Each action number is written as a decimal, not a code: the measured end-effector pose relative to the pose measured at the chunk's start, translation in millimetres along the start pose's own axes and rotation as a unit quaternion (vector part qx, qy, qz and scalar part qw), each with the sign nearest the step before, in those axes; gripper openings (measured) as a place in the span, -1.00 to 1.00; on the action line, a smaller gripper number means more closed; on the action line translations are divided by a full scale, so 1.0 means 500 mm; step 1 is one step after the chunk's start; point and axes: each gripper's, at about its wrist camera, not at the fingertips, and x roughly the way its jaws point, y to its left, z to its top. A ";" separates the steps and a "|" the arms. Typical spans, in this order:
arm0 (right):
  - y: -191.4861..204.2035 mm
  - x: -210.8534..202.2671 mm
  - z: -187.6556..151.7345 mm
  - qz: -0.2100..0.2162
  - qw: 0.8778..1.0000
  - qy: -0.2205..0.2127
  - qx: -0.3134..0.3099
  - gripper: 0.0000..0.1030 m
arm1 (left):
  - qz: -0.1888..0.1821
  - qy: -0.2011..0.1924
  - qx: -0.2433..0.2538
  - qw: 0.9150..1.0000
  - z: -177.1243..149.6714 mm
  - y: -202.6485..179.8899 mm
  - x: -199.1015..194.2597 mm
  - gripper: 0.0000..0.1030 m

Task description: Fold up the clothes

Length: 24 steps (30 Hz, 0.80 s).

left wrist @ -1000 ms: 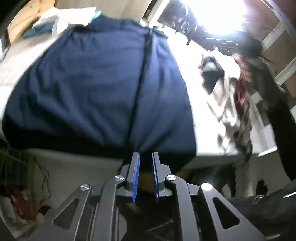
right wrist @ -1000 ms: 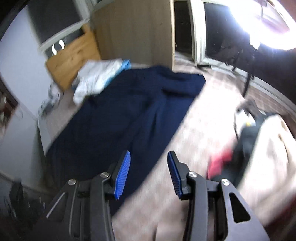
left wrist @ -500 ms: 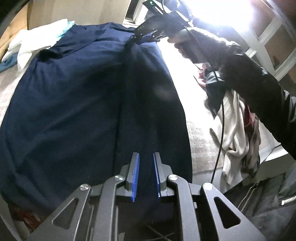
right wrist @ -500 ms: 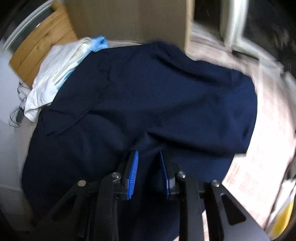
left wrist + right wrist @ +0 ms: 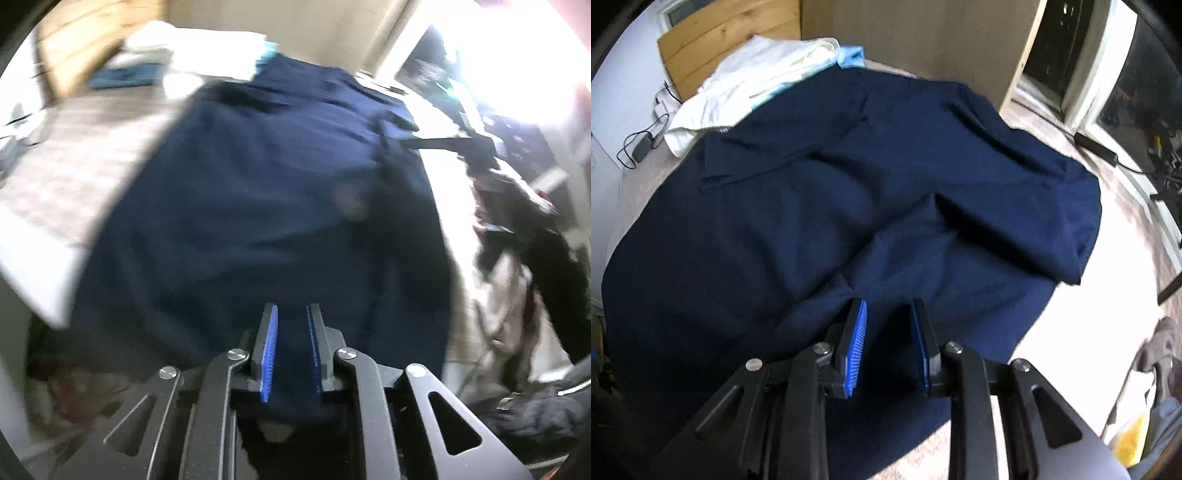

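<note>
Since the frame a second back, both views have swung round: my right tool (image 5: 888,341) was up over the bed looking across the room, and now it's down low with navy cloth filling its view. Its jaws have closed in over that second, and a ridge of the big dark navy garment (image 5: 849,206) sits between the blue pads; looks like a pinch on that fold to me. My left tool (image 5: 290,350) has just been opening a touch, jaws narrowly apart with the garment's near hem running between them. That view is blurred, so I can't tell if the pads are actually pressing on the fabric or just straddling it.

The garment is spread over most of the bed (image 5: 1082,332), still rumpled, one edge flopped back on itself on the right side. I'd say we're at the very start of the fold: getting hold of two points on the near side. Next move probably needs both grips confirmed, then a lift together so the cloth carries over evenly without bunching.

Bed has a pale patterned cover. At its head there's a pile of white and light blue folded laundry (image 5: 750,81) against a wooden headboard (image 5: 720,40). A heap of unfolded clothes (image 5: 509,288) sits off to the right in the left view, with bright window glare behind.
</note>
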 end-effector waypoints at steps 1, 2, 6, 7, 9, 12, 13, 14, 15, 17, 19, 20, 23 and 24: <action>-0.002 -0.018 0.003 0.012 1.000 -0.004 0.014 -0.53 | 0.020 -0.003 -0.003 1.000 -0.004 0.025 -0.012 -0.58; 0.002 -0.042 0.009 0.028 0.999 -0.016 0.022 -0.53 | 0.040 -0.005 -0.003 0.999 -0.007 0.052 -0.023 -0.55; 0.050 -0.123 0.053 0.080 0.995 -0.059 0.033 -0.42 | 0.088 -0.002 -0.003 0.996 -0.005 0.155 -0.043 -0.52; 0.066 -0.130 0.072 0.091 0.993 -0.063 0.034 -0.42 | 0.090 -0.003 -0.003 0.996 -0.002 0.177 -0.042 -0.52; 0.096 -0.140 0.113 0.110 0.991 -0.071 0.038 -0.42 | 0.086 -0.001 0.002 0.996 0.005 0.208 -0.037 -0.52; 0.131 -0.125 0.192 0.109 0.989 -0.077 0.061 -0.41 | 0.066 0.004 0.025 0.998 0.015 0.232 -0.020 -0.49; 0.140 -0.111 0.220 0.105 0.989 -0.075 0.073 -0.35 | 0.059 0.007 0.033 0.998 0.018 0.239 -0.013 -0.49; 0.150 -0.091 0.251 0.104 0.988 -0.072 0.087 -0.24 | 0.054 0.013 0.039 0.998 0.021 0.247 -0.005 -0.48; 0.160 -0.067 0.282 0.101 0.988 -0.068 0.097 -0.21 | 0.047 0.018 0.044 0.998 0.024 0.255 0.001 -0.48; 0.180 -0.009 0.344 0.082 0.989 -0.053 0.107 -0.18 | 0.020 0.023 0.050 0.998 0.028 0.270 0.008 -0.47; 0.189 0.049 0.388 0.060 0.991 -0.033 0.116 -0.18 | 0.001 0.025 0.058 0.998 0.037 0.279 0.011 -0.46; 0.190 0.078 0.407 0.051 0.991 -0.023 0.120 -0.18 | -0.006 0.027 0.063 0.998 0.040 0.281 0.009 -0.45; 0.189 0.147 0.453 0.027 0.991 0.002 0.134 -0.18 | -0.018 0.029 0.076 0.997 0.044 0.286 0.004 -0.31; 0.186 0.164 0.463 0.020 0.990 0.007 0.139 -0.18 | -0.019 0.030 0.080 0.996 0.045 0.290 0.004 -0.30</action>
